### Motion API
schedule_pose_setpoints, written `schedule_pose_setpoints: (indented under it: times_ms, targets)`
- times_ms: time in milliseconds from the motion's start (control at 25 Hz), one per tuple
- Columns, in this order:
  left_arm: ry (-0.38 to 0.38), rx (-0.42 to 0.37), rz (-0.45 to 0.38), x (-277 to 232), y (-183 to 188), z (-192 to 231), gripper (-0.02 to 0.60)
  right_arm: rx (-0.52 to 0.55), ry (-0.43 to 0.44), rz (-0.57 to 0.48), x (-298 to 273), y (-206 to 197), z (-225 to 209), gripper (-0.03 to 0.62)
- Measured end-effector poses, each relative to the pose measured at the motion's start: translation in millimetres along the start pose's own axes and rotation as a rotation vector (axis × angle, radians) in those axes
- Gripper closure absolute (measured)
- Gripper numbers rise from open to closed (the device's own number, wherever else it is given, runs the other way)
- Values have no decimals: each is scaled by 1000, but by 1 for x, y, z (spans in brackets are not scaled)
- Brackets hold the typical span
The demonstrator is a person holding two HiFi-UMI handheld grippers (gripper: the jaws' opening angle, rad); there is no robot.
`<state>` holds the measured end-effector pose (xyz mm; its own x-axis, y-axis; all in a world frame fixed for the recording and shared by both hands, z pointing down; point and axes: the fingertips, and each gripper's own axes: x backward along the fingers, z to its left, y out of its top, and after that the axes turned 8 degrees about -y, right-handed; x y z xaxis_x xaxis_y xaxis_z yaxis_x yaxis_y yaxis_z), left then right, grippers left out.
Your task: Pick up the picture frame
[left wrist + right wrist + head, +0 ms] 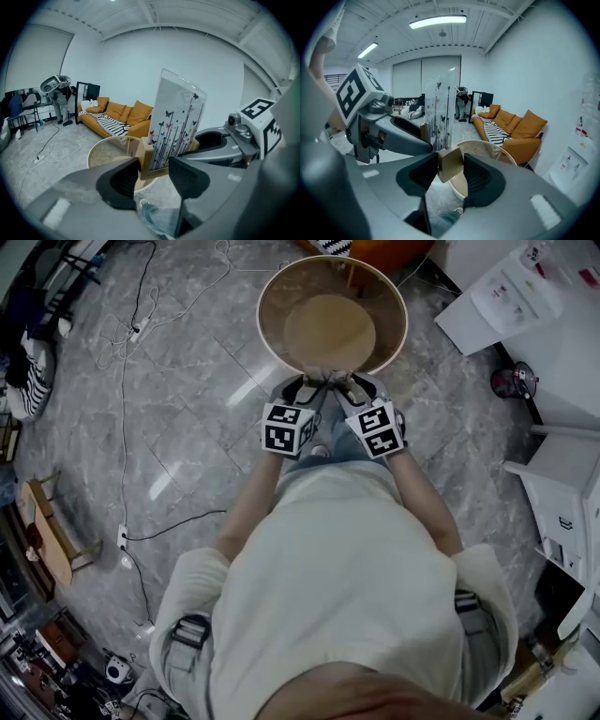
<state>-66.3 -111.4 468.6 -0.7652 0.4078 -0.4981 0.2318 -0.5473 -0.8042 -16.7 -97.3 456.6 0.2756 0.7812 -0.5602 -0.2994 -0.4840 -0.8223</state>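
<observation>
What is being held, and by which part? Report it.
The picture frame. The left gripper and the right gripper each clamp an end of its wooden base between their jaws; the clear printed panel stands untouched above.

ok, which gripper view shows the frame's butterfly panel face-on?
The left gripper view: the picture frame panel is broadside there, near edge-on from the right gripper.
</observation>
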Motion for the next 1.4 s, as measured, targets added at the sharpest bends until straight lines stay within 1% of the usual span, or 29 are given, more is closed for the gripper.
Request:
schedule_pose_setpoints:
  times_ms: [320,560,1400]
  targets:
    - [2,-25,-35,21,14,-11,377,21,5,-43,19,15,6,422]
    - [7,-40,-44,29,14,-16,379,6,1,-55,26,16,10,422]
    - [21,-24,-47,33,13,-8,379,19,21,-55,20,18,16,428]
